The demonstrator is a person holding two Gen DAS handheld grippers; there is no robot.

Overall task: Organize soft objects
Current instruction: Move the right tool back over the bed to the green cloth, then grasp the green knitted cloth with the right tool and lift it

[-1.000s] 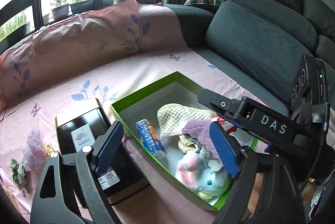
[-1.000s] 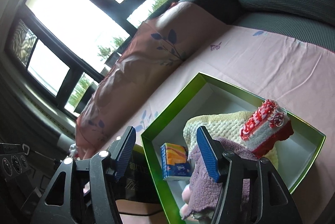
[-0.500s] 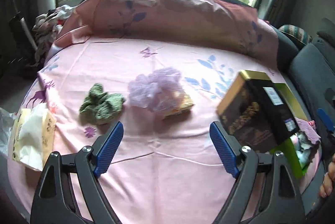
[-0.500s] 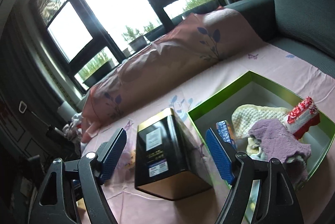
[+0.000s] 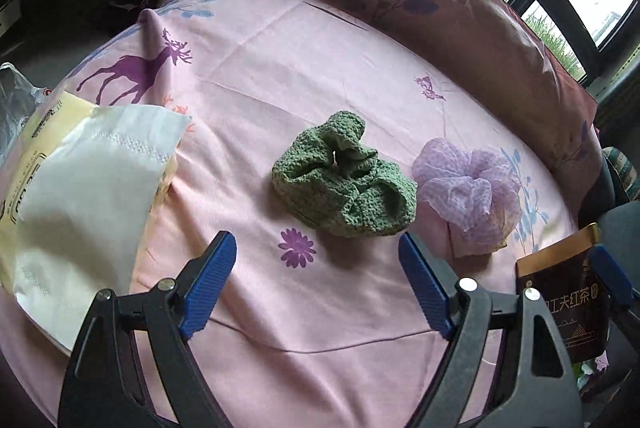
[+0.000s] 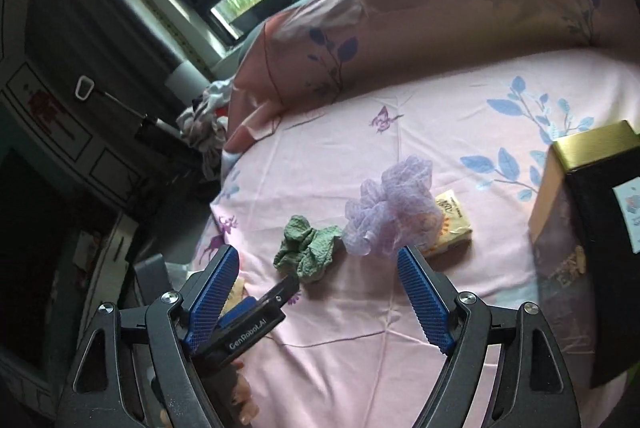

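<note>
Scanning from the left of the left wrist view, a pack of tissues (image 5: 76, 195) lies at the edge of the pink sheet (image 5: 320, 75), its white sheets bulging out of a yellow wrapper. To its right, near the middle, the green knitted cloth (image 5: 344, 183) sits crumpled, directly ahead of the left claw (image 5: 316, 292), whose blue pads are spread wide with nothing between them. Just beside the cloth, touching or nearly so, is the lilac mesh puff (image 5: 468, 187), resting partly on a small yellow packet that shows more clearly in the right wrist view (image 6: 452, 224). Farthest right stands a dark tea tin (image 5: 560, 312) with a gold rim.

In the right wrist view the same order holds: green knitted cloth (image 6: 308, 252), lilac mesh puff (image 6: 392, 211), then the tin (image 6: 592, 228) at the right edge. The right claw (image 6: 316, 296) is likewise wide open and empty, held back and above the sheet; the left tool's tip reaches in below it toward the cloth.

As for progress, at least the cloth and the puff remain loose on the sheet, ungrasped, so the task looks unfinished. No container for them shows here, so how much has already been put away cannot be told. The left claw seems lined up on the green cloth, which is probably the next pick; being limp, it should bunch easily when pinched.
</note>
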